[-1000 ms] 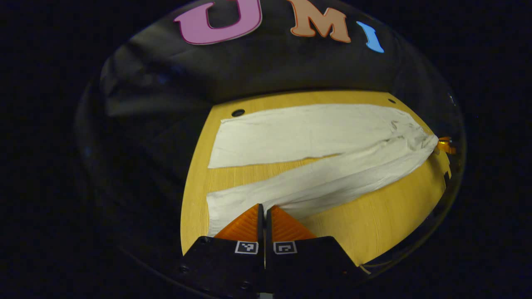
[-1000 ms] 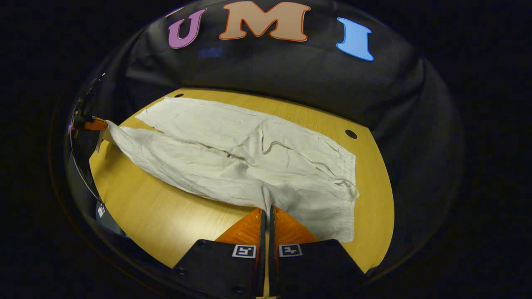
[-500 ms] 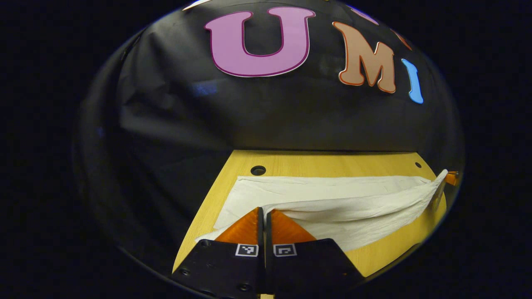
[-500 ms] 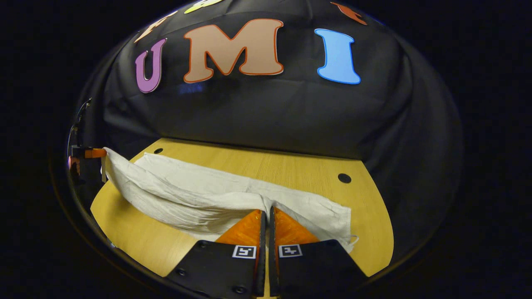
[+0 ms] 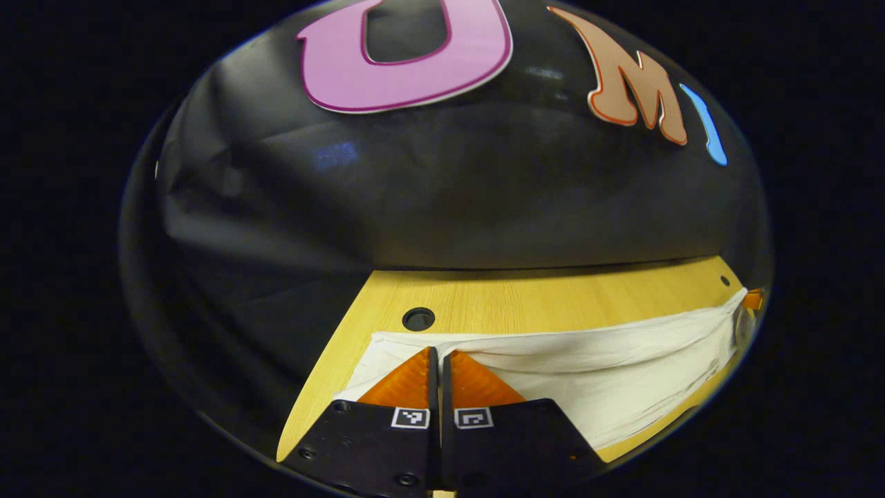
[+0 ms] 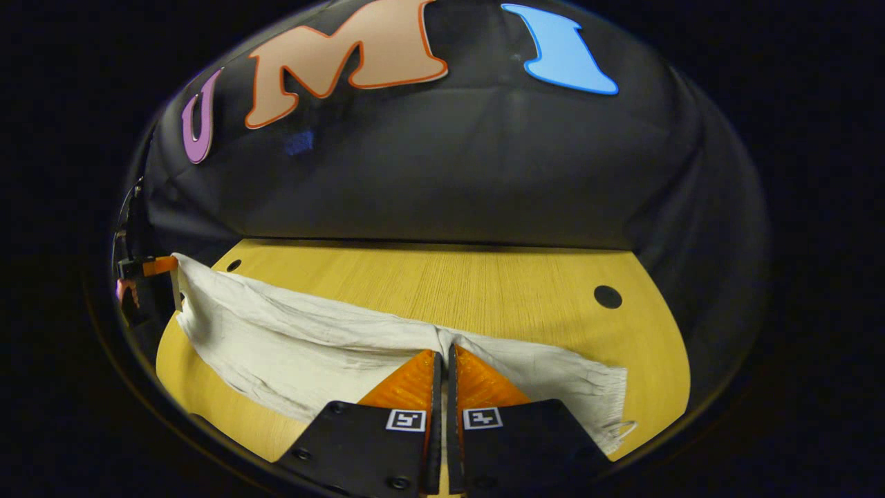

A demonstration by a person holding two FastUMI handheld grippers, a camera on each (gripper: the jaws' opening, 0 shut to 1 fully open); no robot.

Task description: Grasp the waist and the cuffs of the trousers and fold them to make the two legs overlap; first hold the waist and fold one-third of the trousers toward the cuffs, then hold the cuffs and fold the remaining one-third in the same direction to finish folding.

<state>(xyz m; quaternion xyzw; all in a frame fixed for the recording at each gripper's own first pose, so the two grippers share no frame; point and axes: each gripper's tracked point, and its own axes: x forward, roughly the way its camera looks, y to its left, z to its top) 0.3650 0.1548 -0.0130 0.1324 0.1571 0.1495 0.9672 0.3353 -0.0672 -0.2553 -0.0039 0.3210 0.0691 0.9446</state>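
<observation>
- Since a second before, both grippers had carried the near trouser leg up and across towards the far one, and both cameras had tipped towards the booth wall, so that less of the table showed.
- In the left gripper view, the left gripper (image 5: 436, 354) had its fingers pressed together on the cuff end of the cream-white, crinkled cotton trousers (image 5: 622, 373). The lifted leg lay almost over the far leg, its edge running off to the right towards the other gripper's tip (image 5: 753, 299) at the far right rim. A round hole (image 5: 418, 319) in the light wooden table (image 5: 525, 304) sat just beyond the cuff.
- In the right gripper view, the right gripper (image 6: 442, 356) was likewise clamped, on the waist end, with the cloth bunched at the fingertips and the gathered waistband and a loose drawstring (image 6: 626, 429) trailing to the right. The fabric stretched left to the other gripper's tip (image 6: 155, 265) at the table's left edge.
- The step in hand looked like the lengthwise fold that stacks the two legs. It seemed close to done but not set down.
- The next move probably called for lowering both ends together so the edges line up, releasing, then retaking the waist for the first one-third fold towards the cuffs.
</observation>
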